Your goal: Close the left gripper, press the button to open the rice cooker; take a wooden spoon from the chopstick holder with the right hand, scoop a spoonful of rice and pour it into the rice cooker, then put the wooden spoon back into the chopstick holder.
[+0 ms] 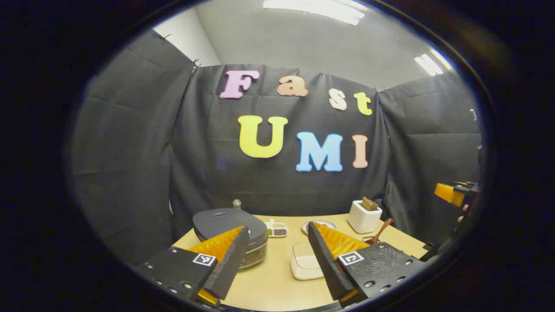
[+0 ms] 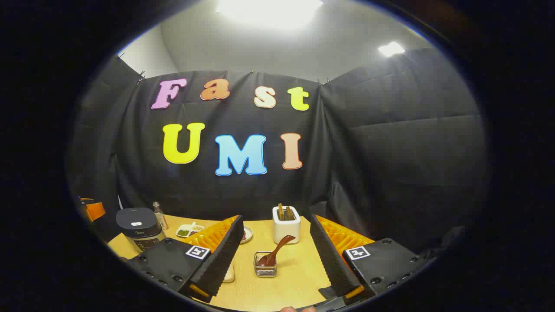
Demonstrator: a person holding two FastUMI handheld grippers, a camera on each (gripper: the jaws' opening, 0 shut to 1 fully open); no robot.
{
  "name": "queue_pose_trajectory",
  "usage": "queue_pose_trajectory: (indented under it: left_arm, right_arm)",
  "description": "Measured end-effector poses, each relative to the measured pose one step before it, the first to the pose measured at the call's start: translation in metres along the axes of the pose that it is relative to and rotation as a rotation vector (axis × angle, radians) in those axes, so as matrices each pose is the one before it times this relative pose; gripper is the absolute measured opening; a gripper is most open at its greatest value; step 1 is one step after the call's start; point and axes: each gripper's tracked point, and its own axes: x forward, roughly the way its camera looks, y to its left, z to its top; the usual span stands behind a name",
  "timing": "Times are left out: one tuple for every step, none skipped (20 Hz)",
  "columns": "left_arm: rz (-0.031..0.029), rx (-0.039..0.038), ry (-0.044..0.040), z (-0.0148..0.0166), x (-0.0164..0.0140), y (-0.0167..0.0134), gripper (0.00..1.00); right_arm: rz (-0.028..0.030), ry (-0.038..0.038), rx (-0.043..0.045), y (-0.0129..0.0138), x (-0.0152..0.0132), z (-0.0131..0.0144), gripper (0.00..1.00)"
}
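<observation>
Between the spread fingers of the right hand-held gripper (image 2: 277, 264), straight ahead and close, a small wire basket (image 2: 265, 268) on the pale wooden tabletop (image 2: 295, 277) holds a dark brown wooden spoon (image 2: 273, 253), its handle leaning up and away to the right. Just beyond stands the white square chopstick holder (image 2: 286, 225). Far off to that gripper's left sits the dark grey round rice cooker (image 2: 138, 232), lid down. The left hand-held gripper (image 1: 277, 264), also open and empty, has the cooker just ahead to its left, so the button press looks to be its job.
</observation>
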Motion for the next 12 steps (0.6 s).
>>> queue_pose_trajectory:
  left_arm:
    - [0.00228,-0.00994,0.00238,-0.00253,-0.00256,0.00073,0.86]
    - [-0.00429,-0.00833,0.00323,-0.00244,-0.00112,-0.00034,0.87]
    - [-0.00366,-0.00874,0.01073,-0.00593,-0.00121,-0.00059,0.87]
    - [-0.00071,-0.00461,0.01384,-0.00586,-0.00155,0.00043,0.87]
    - [0.00122,0.00145,0.01074,-0.00381,-0.00122,0.00059,0.87]
    - [0.00273,0.00580,0.00809,-0.00320,-0.00078,0.00126,0.87]
    - [0.00337,0.00722,0.00374,-0.00010,-0.00148,-0.00018,0.87]
    - [0.00354,0.00489,0.00178,0.00012,-0.00301,0.00000,0.87]
    - [0.00491,0.00105,0.00323,-0.00011,-0.00018,-0.00064,0.87]
    - [0.00410,-0.00368,0.00591,-0.00009,0.00119,-0.00121,0.87]
    - [-0.00014,-0.01021,0.00562,0.00018,0.00070,-0.00204,0.87]
    - [-0.00870,-0.01473,0.00189,0.00026,-0.00021,-0.00441,0.87]
  right_arm:
    - [0.00416,0.00188,-0.00392,0.00055,-0.00027,-0.00089,0.97]
    - [0.00429,-0.00103,-0.00114,0.00198,-0.00052,0.00070,0.98]
    - [0.00623,0.00068,0.00058,0.00401,0.00059,-0.00050,0.98]
    - [0.00931,0.00395,0.00141,0.00388,0.00076,-0.00063,0.97]
    - [0.01147,0.00468,0.00109,0.00480,0.00168,-0.00183,0.97]
    - [0.01065,0.00311,-0.00095,0.00382,0.00104,-0.00060,0.97]
    - [0.01100,0.00394,-0.00644,0.00251,0.00155,-0.00136,0.97]
    - [0.00315,0.00774,-0.01502,0.00063,0.00225,-0.00103,0.98]
    - [-0.00435,0.00786,-0.01112,-0.00351,0.00105,-0.00154,0.98]
    - [-0.00062,0.01242,0.00007,-0.00180,0.00069,0.00064,0.97]
    - [0.00287,0.01323,0.00538,-0.00068,0.00156,-0.00074,0.98]
    - [0.00270,0.00317,0.00211,-0.00157,0.00115,0.00280,0.98]
